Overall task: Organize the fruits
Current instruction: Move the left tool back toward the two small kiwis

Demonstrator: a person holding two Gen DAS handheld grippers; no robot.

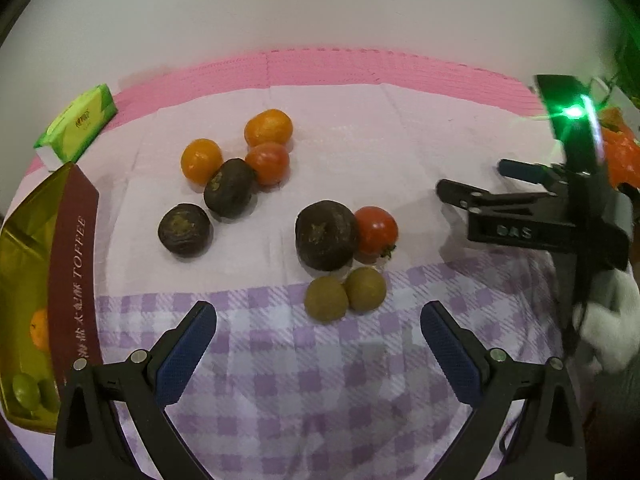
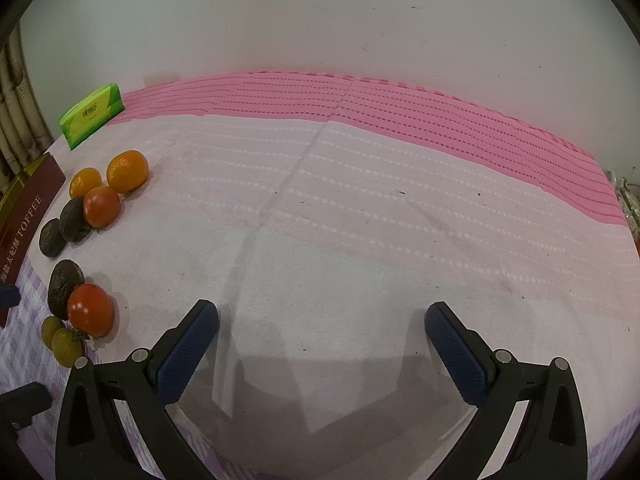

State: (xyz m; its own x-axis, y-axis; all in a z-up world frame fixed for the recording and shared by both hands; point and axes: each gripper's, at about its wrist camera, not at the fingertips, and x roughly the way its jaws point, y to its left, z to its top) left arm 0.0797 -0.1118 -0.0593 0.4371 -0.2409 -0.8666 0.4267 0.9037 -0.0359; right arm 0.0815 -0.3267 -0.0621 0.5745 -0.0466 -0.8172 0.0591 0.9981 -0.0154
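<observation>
Left gripper (image 1: 318, 334): I see jaws apart, empty, above the cloth's near checked edge.
Right gripper (image 2: 322, 336): jaws apart, empty.
Near tomato (image 1: 376, 230): stem points toward near edge.

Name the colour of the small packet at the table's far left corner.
Bright green packet, with a yellow label; the right wrist view shows it best.

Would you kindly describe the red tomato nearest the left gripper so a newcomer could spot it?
On the pale cloth, find the nearer fruit cluster just above the purple checks. The red tomato sits at its right, touching the largest dark fruit, above two olive-green fruits. It alone shows a green stem.
</observation>
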